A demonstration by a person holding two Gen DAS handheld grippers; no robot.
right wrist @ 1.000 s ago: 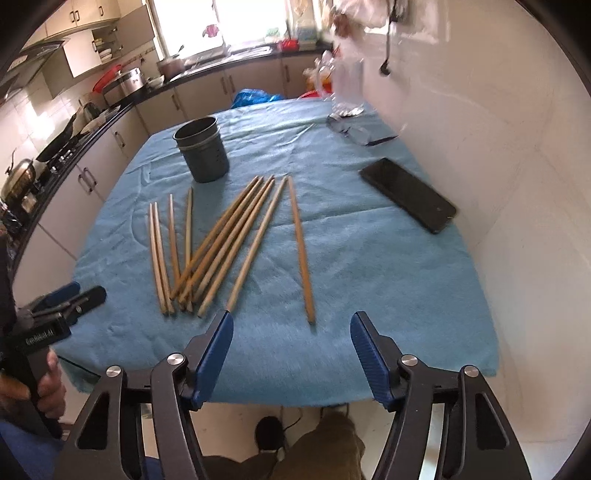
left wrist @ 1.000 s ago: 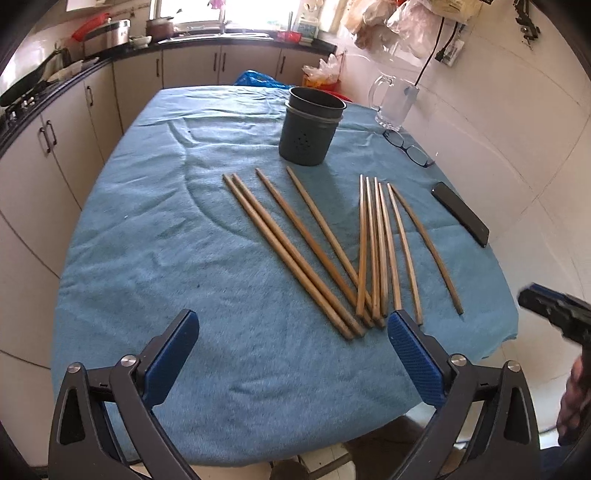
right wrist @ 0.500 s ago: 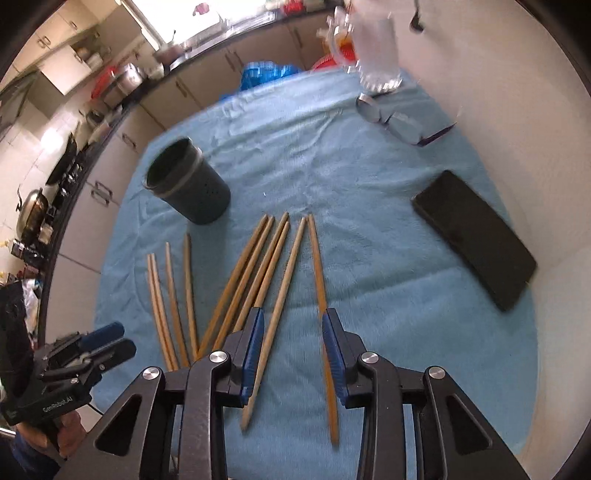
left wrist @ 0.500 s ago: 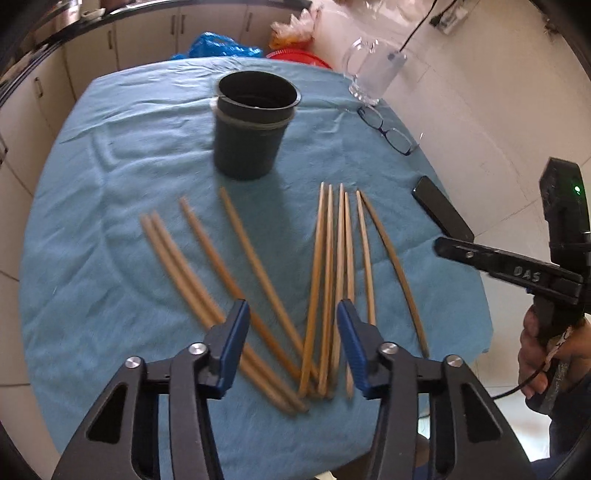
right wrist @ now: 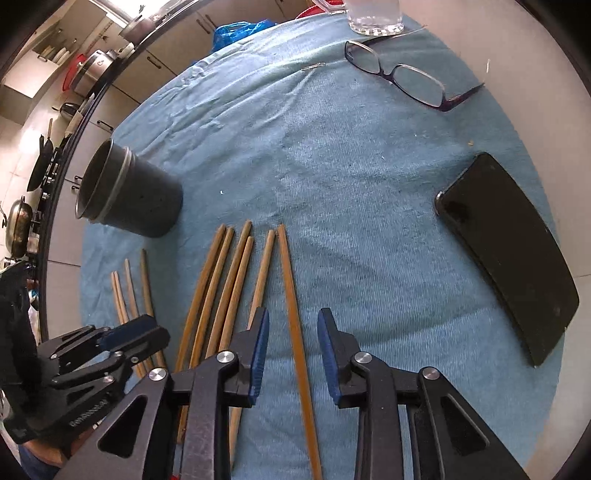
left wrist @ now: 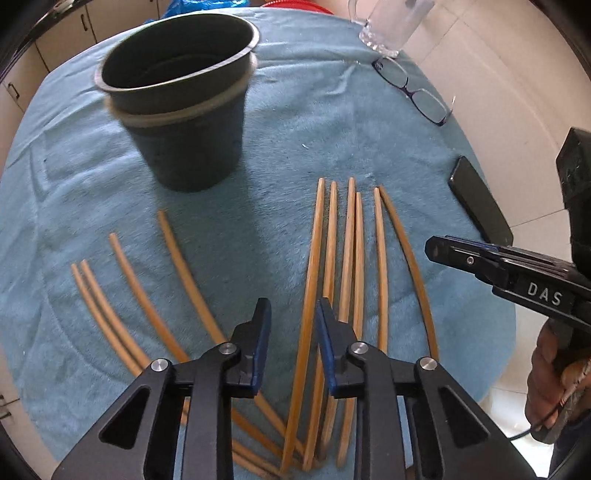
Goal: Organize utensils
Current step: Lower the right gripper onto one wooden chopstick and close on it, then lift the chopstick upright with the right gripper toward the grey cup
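Observation:
Several wooden chopsticks lie on the blue cloth (left wrist: 332, 122) in front of a dark grey holder cup (left wrist: 177, 110) (right wrist: 129, 195). My left gripper (left wrist: 293, 314) points down over the right-hand bunch. Its jaws are closing with one chopstick (left wrist: 314, 251) between them, and the pads are not touching it. My right gripper (right wrist: 294, 321) hangs over the bunch's outermost chopstick (right wrist: 288, 266). Its jaws are closing around that stick with a gap on both sides. Each gripper shows in the other's view: the right gripper (left wrist: 436, 251), the left gripper (right wrist: 147, 328). A looser group of chopsticks (left wrist: 173, 243) lies further left.
Eyeglasses (right wrist: 406, 81) and a black phone (right wrist: 509, 251) lie on the cloth to the right, near the wall. A glass mug (left wrist: 388, 29) stands at the far right corner. Kitchen counters with pots (right wrist: 92, 62) run along the far left. The table's near edge is close below.
Both grippers have come forward and down over the chopsticks. Their jaws have narrowed from wide apart to a small gap, each with one chopstick inside it.

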